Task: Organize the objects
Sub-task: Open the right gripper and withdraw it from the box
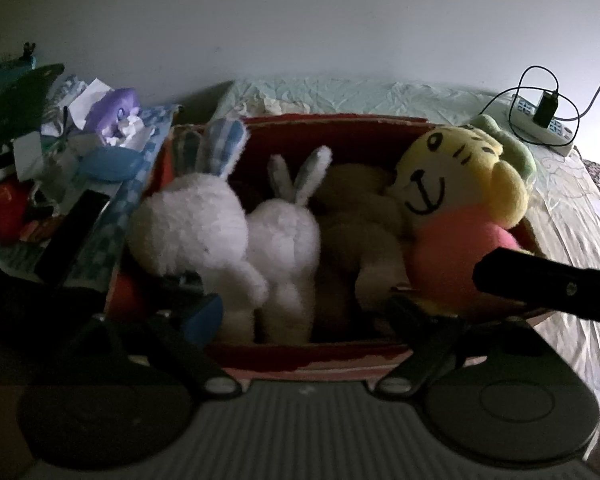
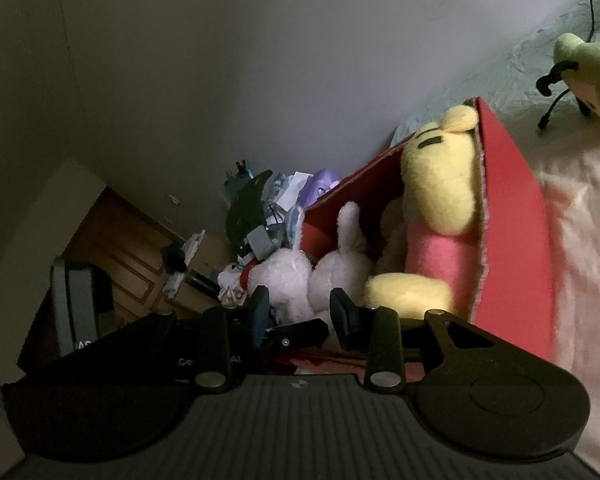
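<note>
Left wrist view: a red cardboard box (image 1: 320,354) is sitting on a bed (image 1: 560,208), holding four plush toys: two white rabbits, a larger one (image 1: 188,220) at 9 o'clock and a smaller one (image 1: 284,236) just beside it, a brown plush (image 1: 356,216) at centre, and a yellow-headed pink doll (image 1: 452,200) at 3 o'clock. Both rabbits are standing upright, ears pointing toward 12 o'clock. The left gripper (image 1: 304,304) is hovering at the box's near rim, its fingers (image 1: 202,312) standing apart and empty, the rabbits lying just beyond them.

Right wrist view: the right gripper (image 2: 300,312) is hanging over the near end of the box, fingers (image 2: 342,312) apart, gripping nothing. The doll's long axis is running from 6 toward 12 o'clock along the box wall, head uppermost. One green plush (image 2: 584,76) is lying on the bed at 2 o'clock, well apart.
</note>
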The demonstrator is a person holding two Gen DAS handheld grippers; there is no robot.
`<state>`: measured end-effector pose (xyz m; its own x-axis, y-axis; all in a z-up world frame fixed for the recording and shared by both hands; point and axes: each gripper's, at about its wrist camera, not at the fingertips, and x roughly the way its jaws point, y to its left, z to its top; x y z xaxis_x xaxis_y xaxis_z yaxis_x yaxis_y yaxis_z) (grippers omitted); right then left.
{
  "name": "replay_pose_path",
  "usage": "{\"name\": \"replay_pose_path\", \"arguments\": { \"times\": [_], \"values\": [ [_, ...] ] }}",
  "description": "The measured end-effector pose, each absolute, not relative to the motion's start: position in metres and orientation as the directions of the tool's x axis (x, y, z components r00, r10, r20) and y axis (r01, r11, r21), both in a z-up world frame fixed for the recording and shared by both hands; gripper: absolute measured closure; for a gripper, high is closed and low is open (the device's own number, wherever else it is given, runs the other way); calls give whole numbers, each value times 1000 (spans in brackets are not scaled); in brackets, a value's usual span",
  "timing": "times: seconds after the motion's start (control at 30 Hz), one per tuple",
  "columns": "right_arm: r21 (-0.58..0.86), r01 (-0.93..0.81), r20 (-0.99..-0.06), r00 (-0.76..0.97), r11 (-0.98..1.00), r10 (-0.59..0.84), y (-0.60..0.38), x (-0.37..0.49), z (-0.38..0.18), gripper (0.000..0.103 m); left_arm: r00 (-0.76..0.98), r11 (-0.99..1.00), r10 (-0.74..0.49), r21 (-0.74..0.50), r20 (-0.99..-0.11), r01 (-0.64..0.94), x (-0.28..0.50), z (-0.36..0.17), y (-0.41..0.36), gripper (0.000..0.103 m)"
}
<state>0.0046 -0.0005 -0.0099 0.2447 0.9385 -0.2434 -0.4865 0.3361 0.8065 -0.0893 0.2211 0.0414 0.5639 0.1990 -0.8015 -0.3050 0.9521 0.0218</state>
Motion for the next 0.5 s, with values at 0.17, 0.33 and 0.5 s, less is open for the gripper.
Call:
{"name": "replay_pose_path", "arguments": {
  "times": [0.17, 0.33, 0.5],
  "values": [
    [807, -489, -239, 245, 333, 940, -16, 3, -12, 64, 566, 949, 200, 14, -800, -315, -86, 45, 208, 12],
    [826, -473, -200, 260, 306, 944, -36, 6, -13, 64, 585, 952, 202, 15, -786, -307, -84, 55, 191, 12],
    [817, -467, -209, 307, 338, 929, -62, 9, -14, 64, 619, 961, 176, -3, -765, -277, -77, 69, 174, 12]
  ]
}}
